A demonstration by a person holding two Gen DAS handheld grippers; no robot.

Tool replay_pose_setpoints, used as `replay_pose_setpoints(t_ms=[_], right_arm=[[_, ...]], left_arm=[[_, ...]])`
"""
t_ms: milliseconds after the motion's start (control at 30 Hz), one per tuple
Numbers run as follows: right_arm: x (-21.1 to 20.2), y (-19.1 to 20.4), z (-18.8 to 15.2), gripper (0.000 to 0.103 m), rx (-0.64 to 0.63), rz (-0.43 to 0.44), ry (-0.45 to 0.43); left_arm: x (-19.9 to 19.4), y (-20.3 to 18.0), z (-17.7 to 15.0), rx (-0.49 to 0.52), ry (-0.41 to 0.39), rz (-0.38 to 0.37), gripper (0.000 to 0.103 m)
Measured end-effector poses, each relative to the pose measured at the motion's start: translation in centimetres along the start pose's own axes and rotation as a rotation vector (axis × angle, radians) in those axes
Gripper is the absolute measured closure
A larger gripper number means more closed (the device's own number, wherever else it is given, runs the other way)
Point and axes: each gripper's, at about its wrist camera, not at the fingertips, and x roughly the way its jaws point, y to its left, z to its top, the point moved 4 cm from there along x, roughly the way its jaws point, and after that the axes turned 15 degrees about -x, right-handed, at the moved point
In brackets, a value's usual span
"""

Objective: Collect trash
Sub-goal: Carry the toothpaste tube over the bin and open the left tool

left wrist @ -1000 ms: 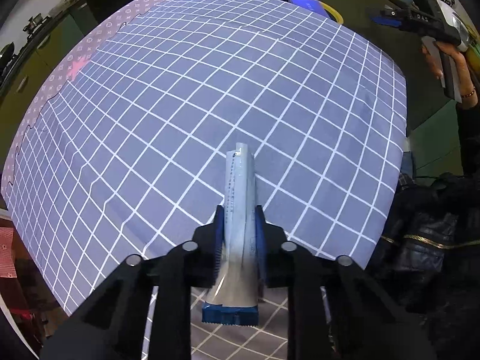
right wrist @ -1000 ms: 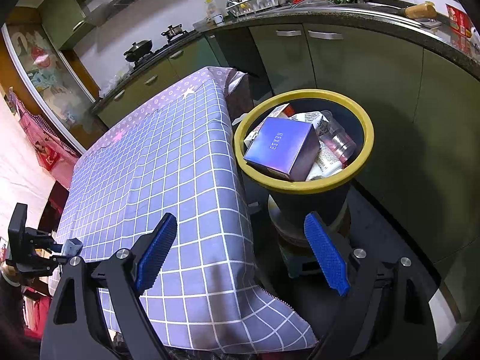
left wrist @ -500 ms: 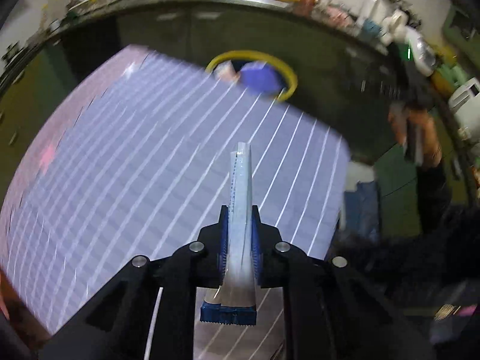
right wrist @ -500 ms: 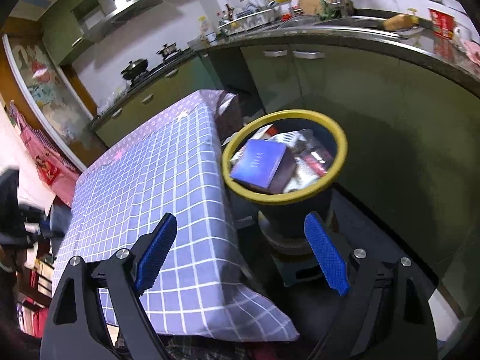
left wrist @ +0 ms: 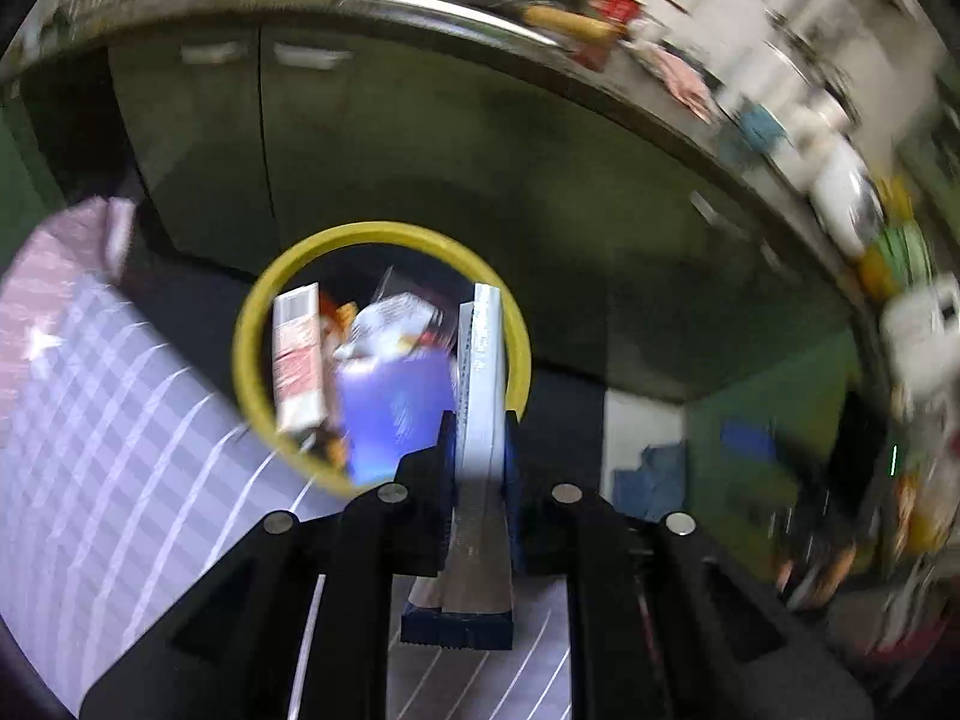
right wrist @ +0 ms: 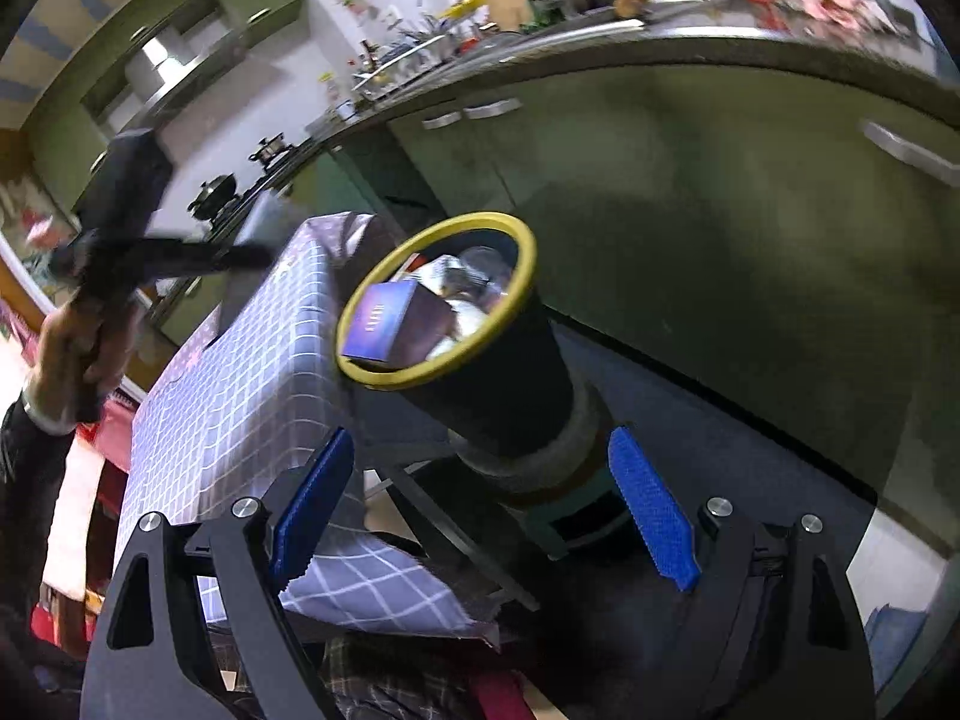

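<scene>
The left gripper (left wrist: 480,438), clamped on a flat wrapper (left wrist: 480,354) pointing lengthwise at the yellow-rimmed bin (left wrist: 252,324) just beyond, is nearer; the right gripper (right wrist: 480,516) hangs apart, empty.

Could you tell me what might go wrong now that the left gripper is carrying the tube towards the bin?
The bin already looks full: a purple box sits at its yellow rim, so the tube may land on top and slide off. The left gripper is shut on the tube, but the left view is motion-blurred, so a release now could miss the opening. The right gripper is open and empty.
</scene>
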Motion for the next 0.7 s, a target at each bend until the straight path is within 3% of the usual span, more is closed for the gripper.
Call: replay_pose_setpoints(t_ms=[233,467,533,600,700], right_arm=[[1.0,-2.6,-1.4,0.017,0.052,0.023,0.023],[1.5,-2.9,-1.8,0.017,0.051,0.048,0.032],[1.5,-3.1,-2.0,0.017,0.052,0.049,0.035],[1.4,-3.1,-2.1,0.017,0.055,0.049,0.038],[1.4,-2.9,-2.2,0.017,0.055,0.051,0.039]], left_arm=[[7.3,-2.0,4.2,-0.122,-0.008,0.044,0.087],[11.1,-1.5,4.8,-0.257,-0.013,0.071,0.084],[11.7,-1.5,4.7,-0.267,-0.019,0.074,0.080],[12.0,-1.2,4.9,-0.275,-0.042,0.086,0.066],[11.6,-0.8,4.9,-0.281,-0.073,0.099,0.061]])
